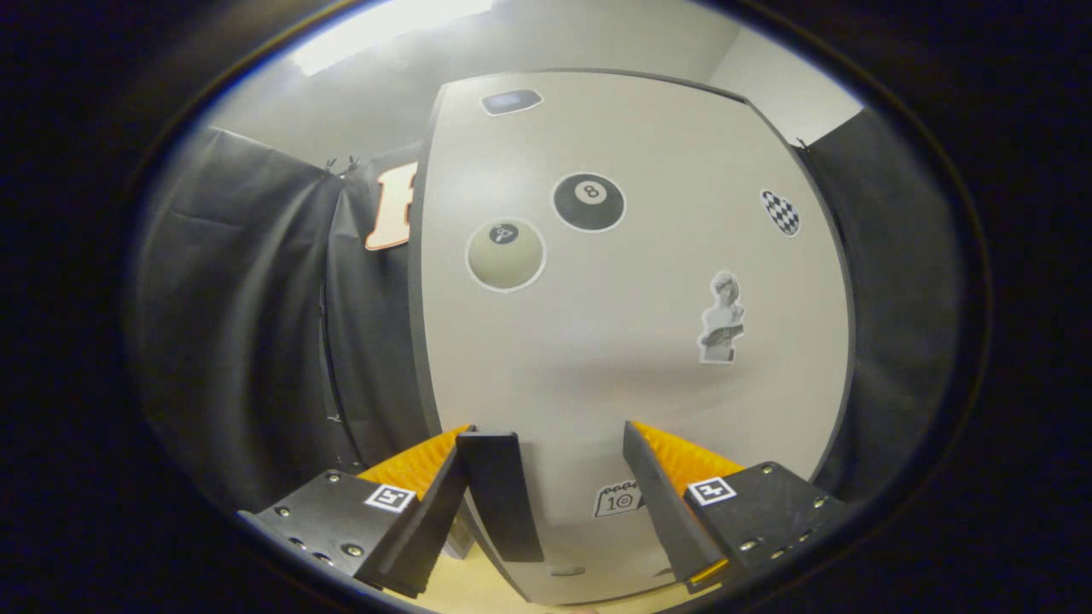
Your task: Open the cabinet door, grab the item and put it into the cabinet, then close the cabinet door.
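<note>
The gripper (546, 477) is pointing at the cabinet door (631, 341), its fingers spread apart and gripping nothing. A dark upright handle (502, 495) is sitting just inside the left finger, close to the door's left edge; whether that finger is touching it I cannot tell. The right finger is lying over bare door with open room around it. The door is a smooth, pale, flat panel with a thin dark rim, and it is closed as far as can be seen. Stickers are dotting it (an eight-ball (589, 202), a pale ball (505, 253), a small bust (723, 318), a checkered oval (781, 212)). Black cloth (247, 341) is hanging in soft folds on both sides of the cabinet. A light wooden surface (465, 588) is showing below the fingers.
</note>
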`<state>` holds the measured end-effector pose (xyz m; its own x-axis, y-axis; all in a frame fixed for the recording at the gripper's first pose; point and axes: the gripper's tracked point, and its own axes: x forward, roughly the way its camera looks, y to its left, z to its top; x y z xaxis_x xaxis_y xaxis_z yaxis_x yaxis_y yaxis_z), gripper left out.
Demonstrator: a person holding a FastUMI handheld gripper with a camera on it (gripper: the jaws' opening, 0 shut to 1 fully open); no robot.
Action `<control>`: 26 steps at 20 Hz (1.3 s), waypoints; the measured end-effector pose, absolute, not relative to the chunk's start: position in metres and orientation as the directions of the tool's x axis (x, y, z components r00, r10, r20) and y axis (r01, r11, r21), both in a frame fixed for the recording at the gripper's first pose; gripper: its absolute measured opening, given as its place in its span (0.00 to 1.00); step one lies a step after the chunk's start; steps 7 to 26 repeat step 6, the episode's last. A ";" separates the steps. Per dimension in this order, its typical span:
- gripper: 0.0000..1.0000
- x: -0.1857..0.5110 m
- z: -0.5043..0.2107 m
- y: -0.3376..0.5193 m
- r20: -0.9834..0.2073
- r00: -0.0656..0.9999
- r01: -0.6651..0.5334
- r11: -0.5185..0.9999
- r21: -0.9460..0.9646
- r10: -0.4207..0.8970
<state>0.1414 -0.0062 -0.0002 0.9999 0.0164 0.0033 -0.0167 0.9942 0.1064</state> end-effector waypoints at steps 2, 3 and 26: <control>1.00 0.145 -0.001 -0.005 0.007 1.000 -0.005 0.995 0.097 0.004; 1.00 0.147 0.000 -0.005 0.008 1.000 0.000 0.996 0.095 -0.001; 1.00 0.147 0.000 -0.003 0.010 1.000 0.008 0.996 0.087 -0.009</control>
